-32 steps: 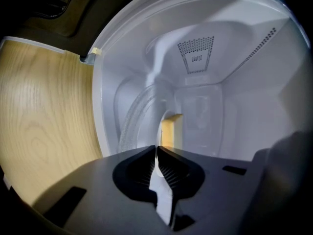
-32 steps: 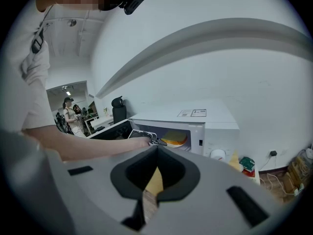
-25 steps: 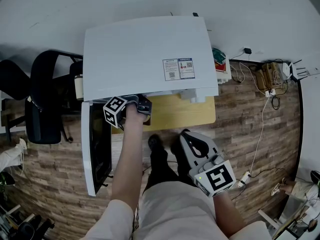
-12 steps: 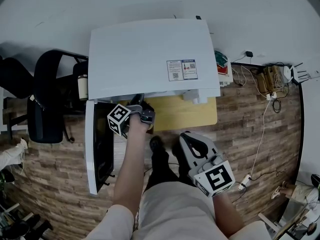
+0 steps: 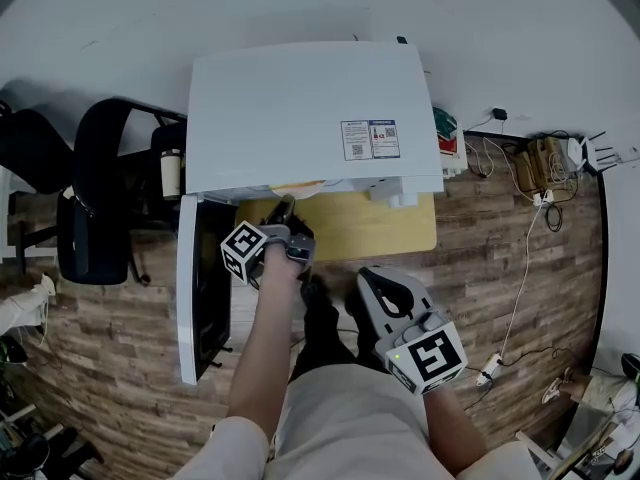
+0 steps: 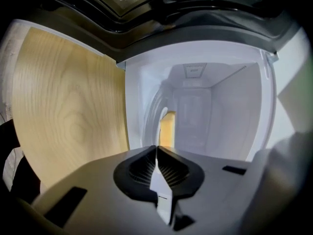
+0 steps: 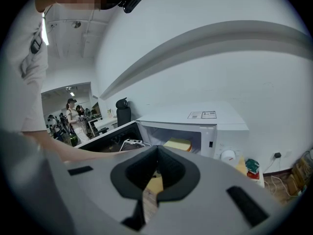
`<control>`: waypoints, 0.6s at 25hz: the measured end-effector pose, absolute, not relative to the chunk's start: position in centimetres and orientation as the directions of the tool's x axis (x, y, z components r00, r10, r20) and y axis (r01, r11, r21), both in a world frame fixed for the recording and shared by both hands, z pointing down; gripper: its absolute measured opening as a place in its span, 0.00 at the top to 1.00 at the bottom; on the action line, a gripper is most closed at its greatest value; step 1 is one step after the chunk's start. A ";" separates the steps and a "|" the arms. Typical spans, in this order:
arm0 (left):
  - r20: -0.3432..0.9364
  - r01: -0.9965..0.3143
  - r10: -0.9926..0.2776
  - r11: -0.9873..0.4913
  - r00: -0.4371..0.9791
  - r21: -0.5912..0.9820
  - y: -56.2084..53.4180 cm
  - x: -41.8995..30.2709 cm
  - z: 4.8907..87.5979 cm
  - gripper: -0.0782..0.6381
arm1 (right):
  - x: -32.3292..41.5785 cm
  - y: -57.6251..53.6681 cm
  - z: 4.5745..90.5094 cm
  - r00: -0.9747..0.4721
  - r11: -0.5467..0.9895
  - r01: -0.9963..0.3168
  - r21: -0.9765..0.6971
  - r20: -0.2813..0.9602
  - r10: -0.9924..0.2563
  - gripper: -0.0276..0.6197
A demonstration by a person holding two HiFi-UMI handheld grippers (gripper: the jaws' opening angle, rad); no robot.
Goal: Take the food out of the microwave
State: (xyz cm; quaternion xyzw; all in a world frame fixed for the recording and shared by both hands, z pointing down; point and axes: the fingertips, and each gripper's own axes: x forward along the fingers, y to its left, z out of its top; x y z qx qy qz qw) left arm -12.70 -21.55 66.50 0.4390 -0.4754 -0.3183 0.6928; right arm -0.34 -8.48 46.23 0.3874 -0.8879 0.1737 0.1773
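Observation:
The white microwave [image 5: 300,108] stands on a wooden table [image 5: 370,223], its door [image 5: 200,288] swung open to the left. My left gripper [image 5: 283,208] is at the oven's mouth, shut on the thin white rim of a plate [image 6: 158,184]. A yellow block of food [image 6: 167,129] lies on that plate, and its yellowish edge [image 5: 300,185] peeks out under the microwave's front. In the right gripper view the food [image 7: 178,144] sits in the open cavity. My right gripper [image 5: 372,280] hangs low in front of the table, shut and empty, pointing at the microwave [image 7: 205,124].
A black chair [image 5: 95,188] stands left of the open door. Cables and a power strip [image 5: 530,158] lie on the wooden floor at the right. A red and green object [image 5: 445,133] sits by the microwave's right side. People [image 7: 72,111] stand far back in the room.
My left gripper has drawn back out of the microwave toward me, and the plate's yellowish edge now shows at the oven's front. The right gripper has stayed in place.

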 end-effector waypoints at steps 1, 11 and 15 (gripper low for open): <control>0.377 0.022 -0.859 0.410 0.347 0.912 -21.3 -12.7 66.5 0.87 | -0.4 -8.4 46.2 -0.638 0.640 -0.749 -0.171 0.448 -0.627 0.96; 0.295 0.022 -0.882 0.325 0.367 0.945 -19.6 -12.7 65.5 0.87 | -1.1 -7.4 45.7 -0.641 0.646 -0.745 -0.163 0.441 -0.628 0.96; 0.252 0.033 -0.895 0.284 0.368 0.958 -19.2 -12.8 65.3 0.87 | -1.3 -7.3 45.7 -0.642 0.648 -0.745 -0.159 0.439 -0.629 0.96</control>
